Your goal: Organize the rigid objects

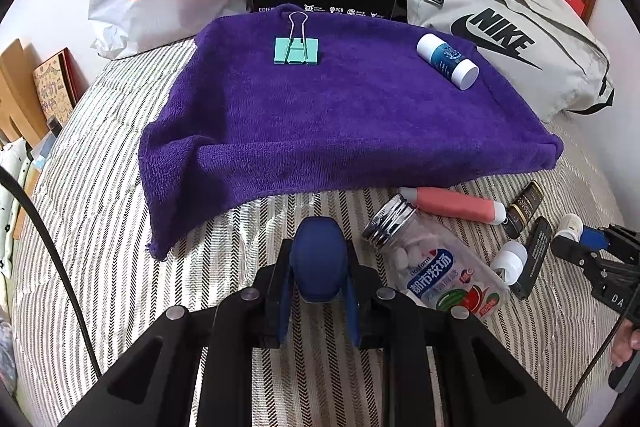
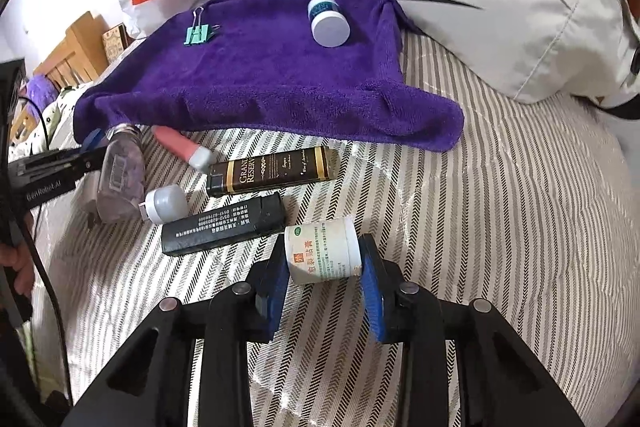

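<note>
Right tool (image 2: 325, 269) has its blue pads closed against a small white jar (image 2: 322, 251) lying on its side on the striped bed (image 2: 500, 227); left tool (image 1: 318, 269) grips a dark blue rounded object (image 1: 318, 259). Lifting the jar straight up should clear the black box (image 2: 224, 231) just beside it. Beyond, the purple towel (image 1: 340, 115) offers open room between the green binder clip (image 1: 297, 49) and the white bottle (image 1: 447, 61); its front edge droops.

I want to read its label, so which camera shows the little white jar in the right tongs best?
The right wrist view: the white jar lies sideways between the right tongs, printed label facing the camera. The left wrist view shows only its pale end at the far right edge, label unreadable.
</note>
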A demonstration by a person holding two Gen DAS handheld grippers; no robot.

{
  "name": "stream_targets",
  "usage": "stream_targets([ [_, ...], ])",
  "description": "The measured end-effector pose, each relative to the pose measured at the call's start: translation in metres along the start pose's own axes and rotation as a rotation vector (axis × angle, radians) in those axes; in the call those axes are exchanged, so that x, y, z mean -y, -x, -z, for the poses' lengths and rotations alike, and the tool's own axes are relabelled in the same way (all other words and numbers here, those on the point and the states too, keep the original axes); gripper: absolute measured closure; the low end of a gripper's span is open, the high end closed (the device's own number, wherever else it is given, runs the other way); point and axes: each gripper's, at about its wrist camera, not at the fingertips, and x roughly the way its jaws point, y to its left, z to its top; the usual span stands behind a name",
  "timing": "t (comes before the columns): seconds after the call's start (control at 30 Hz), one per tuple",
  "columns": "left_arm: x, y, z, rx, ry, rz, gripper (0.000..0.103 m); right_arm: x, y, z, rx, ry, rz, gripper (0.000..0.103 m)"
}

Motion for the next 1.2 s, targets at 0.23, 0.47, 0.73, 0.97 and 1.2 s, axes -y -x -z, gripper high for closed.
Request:
stream_targets([
  [0.23, 0.001, 0.002, 0.008, 0.064, 0.008, -0.01, 0.083, 0.0, 0.004, 0.011, 0.083, 0.006, 0.017, 0.068],
  [0.47, -0.002, 0.003, 0.013, 0.117, 0.033, 0.007, 0.083, -0.001, 0.006, 0.018, 0.139, 0.015, 0.02, 0.068],
  [0.73, -0.001, 0.003, 0.014, 0.12, 0.031, 0.004, 0.083, 0.0, 0.007, 0.019, 0.139, 0.015, 0.022, 0.068],
  [0.97, -0.001, 0.003, 0.014, 0.121, 0.028, 0.001, 0.083, -0.001, 0.007, 0.019, 0.139, 0.017, 0.025, 0.068],
  [1.2, -0.002, 0.003, 0.014, 0.123, 0.032, 0.005, 0.084, 0.0, 0.007, 0.019, 0.139, 0.016, 0.022, 0.068],
])
